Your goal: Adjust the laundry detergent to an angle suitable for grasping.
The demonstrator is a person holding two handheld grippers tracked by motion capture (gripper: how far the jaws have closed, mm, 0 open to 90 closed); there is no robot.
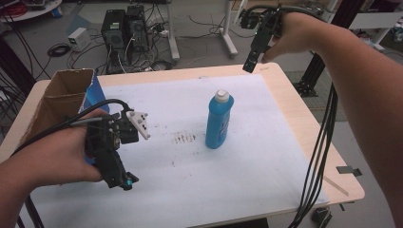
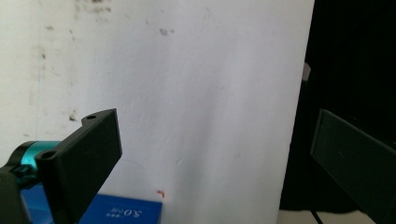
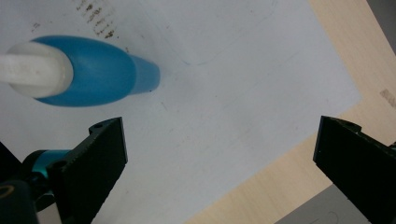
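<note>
Cardboard box (image 1: 57, 102) far left, open top | left gripper (image 1: 124, 181) low over white mat (image 1: 266, 175), jaws spread, empty | blue bottle (image 1: 219, 121) upright mid-mat, long axis vertical, white cap up, right of left gripper | right gripper (image 1: 249, 66) raised beyond bottle, jaws wide apart, empty; looks down on the cap, likely the nearer taker.

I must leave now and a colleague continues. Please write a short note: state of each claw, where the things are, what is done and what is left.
Left claw: open, holding nothing, low over the white sheet beside the open cardboard box.
Right claw: open, holding nothing, raised above the table's far edge.
Blue bottle, white cap on: upright mid-sheet, untouched.
Done: nothing visibly.
Left: probably grasp the bottle; the box seems a likely destination.
</note>
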